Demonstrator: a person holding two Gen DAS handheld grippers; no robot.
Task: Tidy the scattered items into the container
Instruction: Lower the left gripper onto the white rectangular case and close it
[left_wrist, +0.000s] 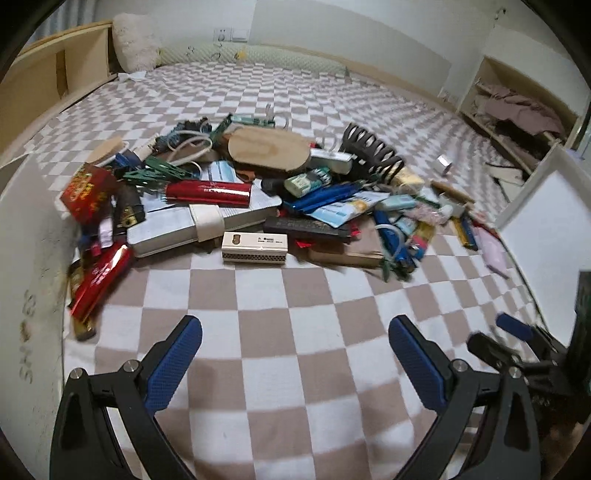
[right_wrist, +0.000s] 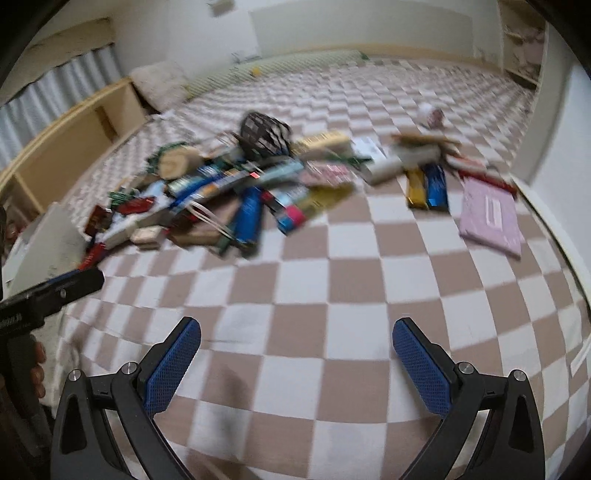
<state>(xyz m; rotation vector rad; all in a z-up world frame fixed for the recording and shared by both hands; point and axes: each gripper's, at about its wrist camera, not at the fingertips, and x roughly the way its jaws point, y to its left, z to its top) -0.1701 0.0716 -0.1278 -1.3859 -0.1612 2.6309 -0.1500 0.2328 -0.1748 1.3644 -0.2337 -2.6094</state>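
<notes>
Scattered items lie heaped on a brown-and-white checkered bed cover (left_wrist: 295, 369). Nearest in the left wrist view is a white boxed item (left_wrist: 255, 247). Behind it are a red tube (left_wrist: 208, 194), an oval wooden brush (left_wrist: 269, 147), a black hair claw (left_wrist: 369, 151) and a red carton (left_wrist: 86, 192). A white box wall (left_wrist: 33, 240) stands against the pile's left side. My left gripper (left_wrist: 295, 325) is open and holds nothing, short of the pile. My right gripper (right_wrist: 295, 325) is also open over bare cover. The pile (right_wrist: 229, 184) is blurred there.
A white panel (left_wrist: 546, 221) rises at the right. A pink packet (right_wrist: 487, 218) lies apart near it. A wooden bed frame (left_wrist: 55, 77), a pillow (left_wrist: 135, 42) and an open shelf of clothes (left_wrist: 517, 110) border the bed. A hand (right_wrist: 37, 369) shows at the left edge.
</notes>
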